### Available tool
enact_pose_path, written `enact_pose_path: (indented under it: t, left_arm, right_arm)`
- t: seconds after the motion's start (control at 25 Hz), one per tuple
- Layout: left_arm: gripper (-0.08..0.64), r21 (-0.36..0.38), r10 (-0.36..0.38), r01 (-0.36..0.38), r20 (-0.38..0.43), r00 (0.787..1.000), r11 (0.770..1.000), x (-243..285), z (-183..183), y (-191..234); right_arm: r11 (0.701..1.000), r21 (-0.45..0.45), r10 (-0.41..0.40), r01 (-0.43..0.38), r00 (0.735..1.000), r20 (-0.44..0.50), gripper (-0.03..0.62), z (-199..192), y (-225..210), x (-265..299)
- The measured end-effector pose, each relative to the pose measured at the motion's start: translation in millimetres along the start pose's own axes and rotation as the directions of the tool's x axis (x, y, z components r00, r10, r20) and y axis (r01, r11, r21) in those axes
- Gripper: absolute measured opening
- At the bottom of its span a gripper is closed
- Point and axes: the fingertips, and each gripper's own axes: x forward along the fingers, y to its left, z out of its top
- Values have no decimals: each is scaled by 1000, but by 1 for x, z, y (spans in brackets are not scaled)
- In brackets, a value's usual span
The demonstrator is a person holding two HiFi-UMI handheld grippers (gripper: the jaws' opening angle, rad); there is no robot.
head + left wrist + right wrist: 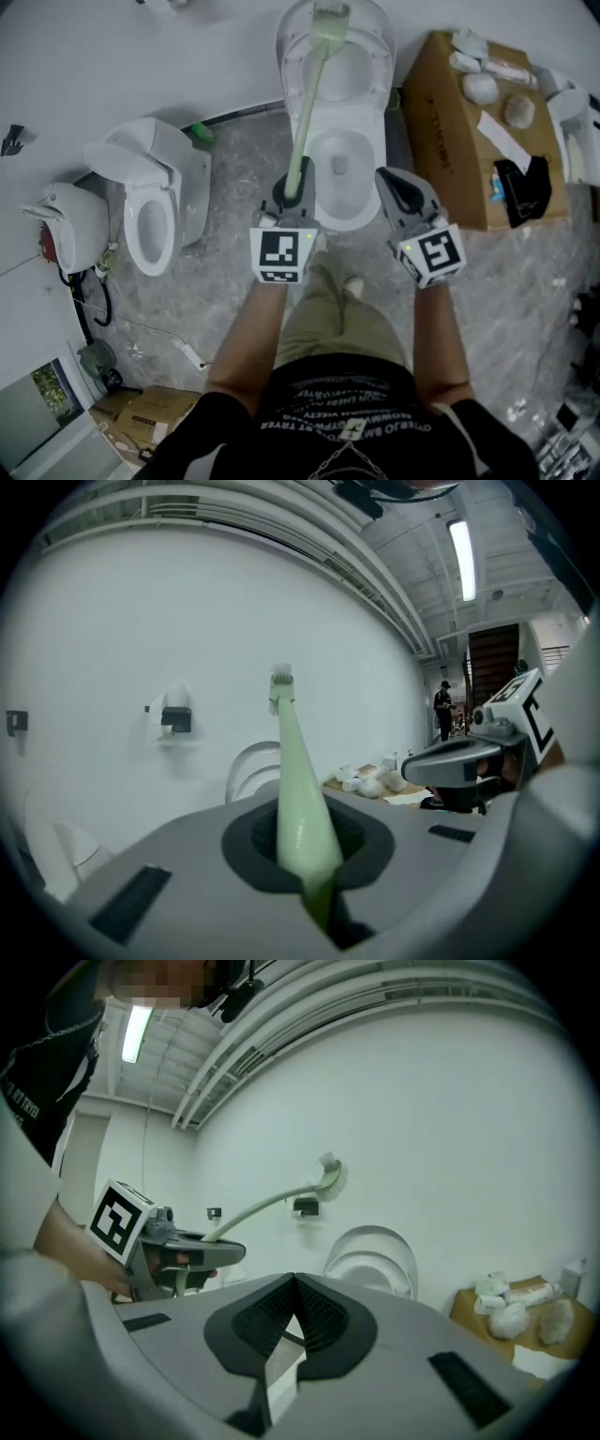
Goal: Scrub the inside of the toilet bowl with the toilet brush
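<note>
A: How's the light?
B: Bright and even. A tube light [461, 560] on the ceiling glows in both gripper views, blown out white, and the wall [141, 621] looks pale and flat.
A: Shadows?
B: Soft, faint ones only, on the floor [234, 178] in the head view.
A: Sharpness?
B: Head view is crisp. Gripper views bend hard at the edges, ceiling lines bowed, corners black, and the brush [302, 817] handle goes blurry close to the left lens

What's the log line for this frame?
left gripper: shut on toilet brush | brush head: raised, clear of toilet bowl | right gripper: shut, empty
</note>
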Motion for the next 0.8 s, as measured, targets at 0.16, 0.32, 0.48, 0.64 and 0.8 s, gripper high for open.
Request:
enact_pose_path:
  t: [0.16,0.32,0.48,0.64,0.8]
  left_arm:
    - [2,6,5,-5,-38,999,1000,-7,-40,1]
    - [2,30,-18,23,-151,988,999,-12,-101,-4]
    - [2,-13,-39,37,-223,974,999,-14,-145,-12]
    - [2,-44,-66,56,-286,956,997,-9,-180,-21]
    - [2,-77,-101,79,-358,928,994,-8,-216,-29]
  right_arm:
    - [1000,3,-29,29,999,-33,2,-37,-18,4]
    - [1000,13,-1,2,998,-69,2,-61,-15,6]
    - [999,43,-2,6,995,-101,2,-84,-16,9]
    - [999,34,-3,7,993,-116,2,-100,-21,14]
    - [998,59,0,7,994,-110,2,-107,-22,17]
